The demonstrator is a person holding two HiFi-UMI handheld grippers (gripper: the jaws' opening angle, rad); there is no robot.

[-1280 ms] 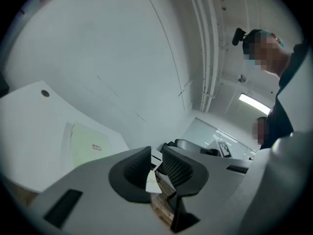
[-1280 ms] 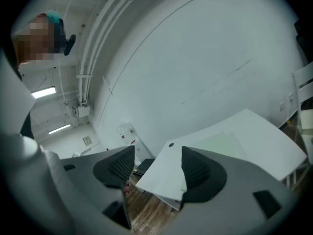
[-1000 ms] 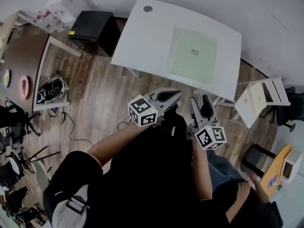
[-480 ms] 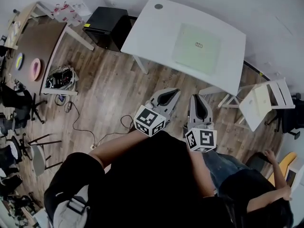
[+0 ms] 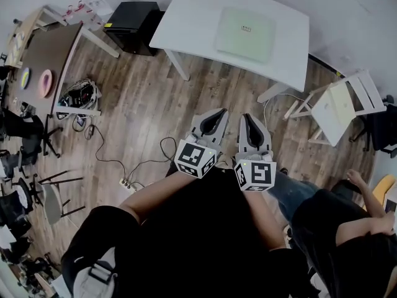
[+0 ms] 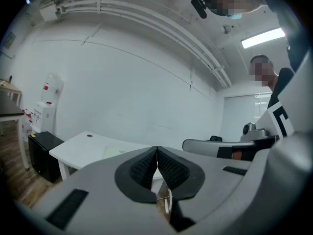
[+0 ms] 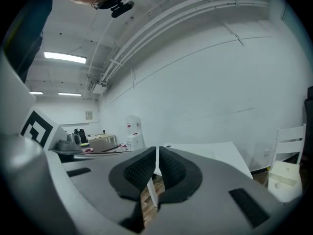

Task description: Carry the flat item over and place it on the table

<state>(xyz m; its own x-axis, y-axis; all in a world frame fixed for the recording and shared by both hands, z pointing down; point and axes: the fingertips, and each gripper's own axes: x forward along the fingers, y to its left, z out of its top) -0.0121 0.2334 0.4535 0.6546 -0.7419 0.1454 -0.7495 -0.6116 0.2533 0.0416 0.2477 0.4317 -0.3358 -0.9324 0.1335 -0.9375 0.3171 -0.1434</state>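
— Where is the flat item?

— The pale green flat item [image 5: 245, 33] lies on the white table [image 5: 186, 17], on the half nearer the white chair [image 5: 338, 107]; it is well apart from both grippers.

— And the left gripper?

— The left gripper [image 5: 219, 112] is held out over the wooden floor [image 5: 142, 98], pointing toward the table; in its own view the ribbed pads meet along one line, so the jaws are together with nothing between them.

— The right one?

— The right gripper [image 5: 246, 115] sits just beside the left, almost parallel to it; its jaws have just been closing and now stand pressed together, gripping nothing; through the gap under the pads only a table leg and floorboards show.

— Anything else around?

— A black cabinet [image 5: 130, 18] stands at the table's left end; cables [image 5: 118, 163] trail across the floor; a second person [image 5: 338, 228] is at the lower right.
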